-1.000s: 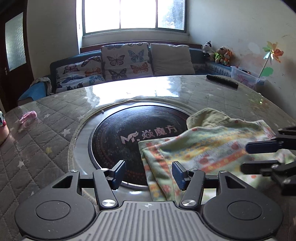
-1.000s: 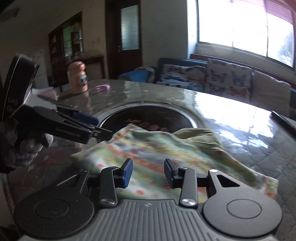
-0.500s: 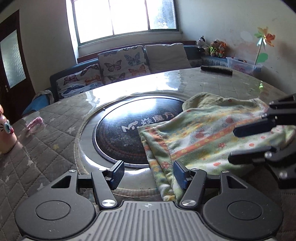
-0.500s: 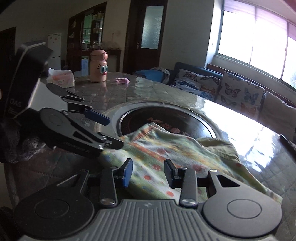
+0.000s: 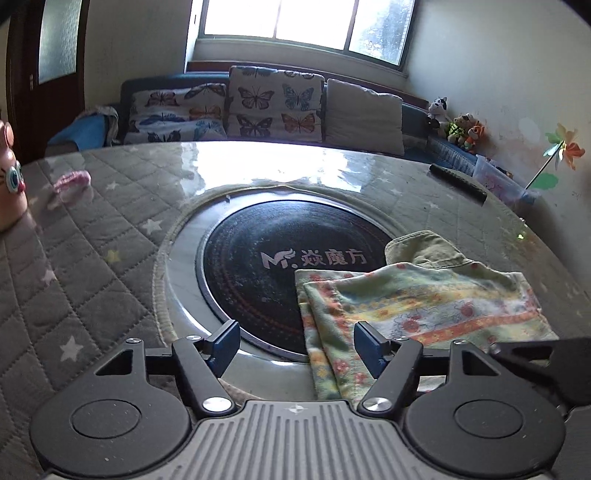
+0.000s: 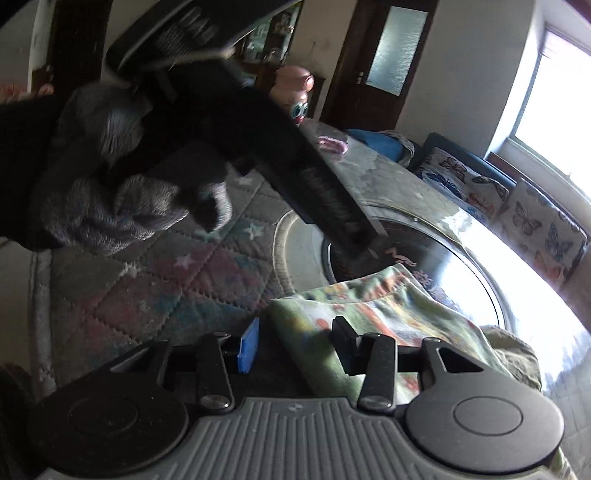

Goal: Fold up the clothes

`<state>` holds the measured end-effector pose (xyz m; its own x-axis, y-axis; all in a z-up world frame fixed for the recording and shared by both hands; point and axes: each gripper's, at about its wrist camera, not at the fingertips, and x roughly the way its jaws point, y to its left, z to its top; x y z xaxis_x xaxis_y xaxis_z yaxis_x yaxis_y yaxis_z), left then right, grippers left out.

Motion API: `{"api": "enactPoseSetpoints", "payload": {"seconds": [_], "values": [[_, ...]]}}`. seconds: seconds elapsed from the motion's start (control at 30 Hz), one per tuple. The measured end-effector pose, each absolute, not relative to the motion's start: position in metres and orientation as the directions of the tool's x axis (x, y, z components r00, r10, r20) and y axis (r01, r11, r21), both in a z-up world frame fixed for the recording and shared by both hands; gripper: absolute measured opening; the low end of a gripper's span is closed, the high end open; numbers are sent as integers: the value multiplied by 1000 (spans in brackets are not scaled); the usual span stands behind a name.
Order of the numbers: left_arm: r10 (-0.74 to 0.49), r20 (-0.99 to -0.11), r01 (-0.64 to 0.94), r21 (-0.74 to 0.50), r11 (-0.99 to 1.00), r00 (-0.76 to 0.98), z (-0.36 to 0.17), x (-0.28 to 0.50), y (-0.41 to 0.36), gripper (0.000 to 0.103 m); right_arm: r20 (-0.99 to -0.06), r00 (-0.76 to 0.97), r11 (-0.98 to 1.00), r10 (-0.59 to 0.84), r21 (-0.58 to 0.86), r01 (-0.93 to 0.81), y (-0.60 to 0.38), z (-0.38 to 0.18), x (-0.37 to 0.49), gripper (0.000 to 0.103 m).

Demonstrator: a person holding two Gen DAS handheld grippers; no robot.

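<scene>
Indoors, on a round worktop covered in grey quilted cloth with small stars, a folded floral garment lies partly over the dark glass cooker plate sunk into the middle, with its near edge running down to the two grippers. An olive-green fold of the same garment shows at its far side.

The left gripper points down at the garment's left corner; its jaws are opening, the striped hem lies between the blue pads, and neither pad presses on it. A black part of the other tool juts in at the lower right of the left wrist view.

The right gripper, seen rolled to one side in its own view, has jaws that are also opening, with the garment's corner between them; the blue pad stands clear of the cloth, so the cloth is released. A hand in a grey knitted glove holds the left tool above the quilted cover.

A pink cartoon-faced bottle, a small pink object and a black remote control lie farther off. A sofa with butterfly cushions stands beneath a bright window.
</scene>
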<state>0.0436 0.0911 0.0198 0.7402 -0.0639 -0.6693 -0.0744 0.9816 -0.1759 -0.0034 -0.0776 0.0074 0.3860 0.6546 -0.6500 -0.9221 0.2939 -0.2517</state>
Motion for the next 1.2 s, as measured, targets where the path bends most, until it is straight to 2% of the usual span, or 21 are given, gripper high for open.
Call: {"api": "enactPoseSetpoints", "payload": {"seconds": [0.07, 0.13, 0.2, 0.23, 0.3, 0.63, 0.73, 0.8, 0.9, 1.0, 1.07, 1.13, 1.2], "values": [[-90, -675, -79, -216, 973, 732, 18, 45, 91, 72, -647, 394, 294, 653, -262, -919, -77, 6, -4, 42], [-112, -682, -83, -247, 965, 723, 16, 47, 91, 72, -644, 401, 312, 651, -255, -915, -78, 7, -2, 29], [-130, -687, -88, -272, 958, 715, 14, 49, 89, 73, -642, 401, 328, 654, -237, -915, -82, 9, 1, 23], [-138, -690, -94, -287, 953, 711, 14, 50, 89, 73, -637, 391, 338, 665, -211, -917, -84, 13, 3, 17], [-150, -697, -116, -319, 940, 701, 12, 53, 90, 76, -625, 373, 356, 686, -160, -921, -90, 19, 8, 14], [-272, -699, -180, -501, 847, 662, 6, 75, 93, 72, -539, 375, 429, 754, -29, -903, -125, 47, 19, 10], [-296, -697, -188, -528, 828, 652, 4, 83, 88, 58, -521, 377, 434, 766, -15, -901, -137, 49, 20, 10], [-306, -702, -202, -541, 816, 643, 0, 87, 86, 37, -512, 376, 438, 772, 0, -899, -147, 52, 22, 9], [-310, -707, -217, -549, 807, 636, -7, 88, 85, 21, -512, 369, 434, 776, 8, -901, -151, 52, 22, 9], [-305, -708, -217, -545, 810, 637, -9, 87, 84, 15, -522, 355, 428, 775, 21, -903, -150, 50, 25, 10], [-301, -706, -212, -539, 815, 641, -8, 86, 83, 13, -520, 352, 433, 778, 37, -901, -154, 50, 25, 12], [-300, -705, -208, -537, 817, 643, -8, 85, 83, 13, -515, 366, 455, 775, 52, -889, -160, 49, 25, 19], [-297, -704, -205, -534, 820, 645, -8, 84, 83, 13, -521, 396, 493, 757, 56, -868, -171, 47, 28, 20]]}}
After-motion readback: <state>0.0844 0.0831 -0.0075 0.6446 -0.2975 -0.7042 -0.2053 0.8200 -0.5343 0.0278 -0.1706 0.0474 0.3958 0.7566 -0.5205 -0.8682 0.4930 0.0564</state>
